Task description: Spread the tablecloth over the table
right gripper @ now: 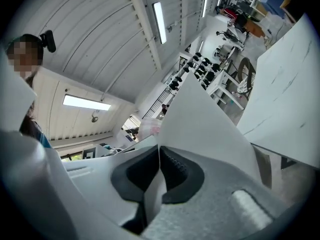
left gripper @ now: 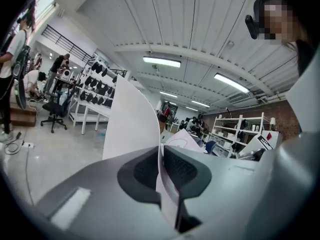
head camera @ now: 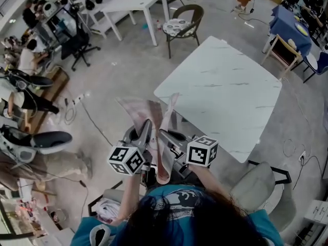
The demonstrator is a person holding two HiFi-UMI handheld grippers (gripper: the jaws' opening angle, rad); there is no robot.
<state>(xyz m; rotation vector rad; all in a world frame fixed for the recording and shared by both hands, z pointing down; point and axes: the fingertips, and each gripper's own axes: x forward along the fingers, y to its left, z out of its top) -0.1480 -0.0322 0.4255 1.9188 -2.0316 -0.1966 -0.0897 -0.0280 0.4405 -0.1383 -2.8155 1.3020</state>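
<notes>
Near the white table (head camera: 220, 86), left gripper (head camera: 147, 127) pinches the tablecloth (head camera: 139, 109); right gripper (head camera: 163, 135) pinches it too.

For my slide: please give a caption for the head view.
Left claw and right claw hold the tablecloth near the white table.

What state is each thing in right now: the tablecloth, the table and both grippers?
tablecloth, off the table, bunched up and held between the two grippers
table, bare, not yet covered
left gripper, shut on the tablecloth
right gripper, shut on the tablecloth
</notes>
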